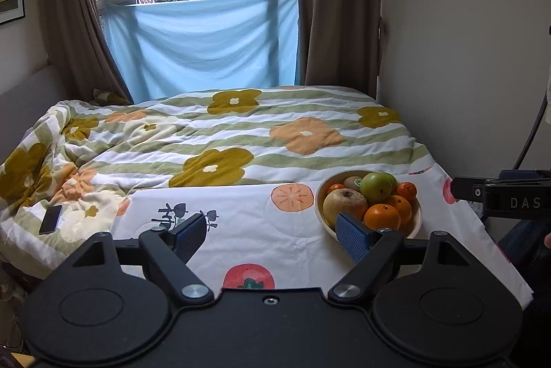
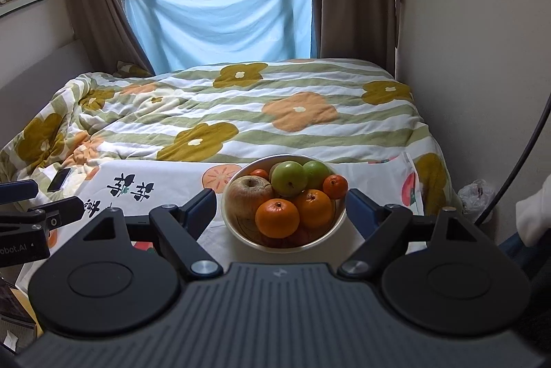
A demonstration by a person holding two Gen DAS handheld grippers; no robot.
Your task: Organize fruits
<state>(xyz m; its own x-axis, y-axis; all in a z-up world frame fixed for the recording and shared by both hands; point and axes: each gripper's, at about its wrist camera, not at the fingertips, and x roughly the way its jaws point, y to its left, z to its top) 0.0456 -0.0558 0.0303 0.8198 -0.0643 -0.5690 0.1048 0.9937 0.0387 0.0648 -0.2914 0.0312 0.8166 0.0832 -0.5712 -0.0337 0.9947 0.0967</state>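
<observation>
Bowl (image 2: 237, 230) of fruit sits on a white fruit-print cloth (image 1: 275, 230) over the near end of the bed (image 2: 310, 126), toward its right side. Contents: brownish apple (image 2: 248, 195), two green apples (image 2: 289, 178), several oranges (image 2: 277, 218), a kiwi (image 1: 354, 182). Left tool (image 1: 272, 235) spread wide, empty, above bare cloth left of the bowl. Right tool (image 2: 280, 207) spread wide, empty, its fingers framing the bowl in its own view. Phone (image 1: 51, 219) lies on the rumpled floral duvet (image 1: 51, 161), far left. Nothing blocks the bowl.
</observation>
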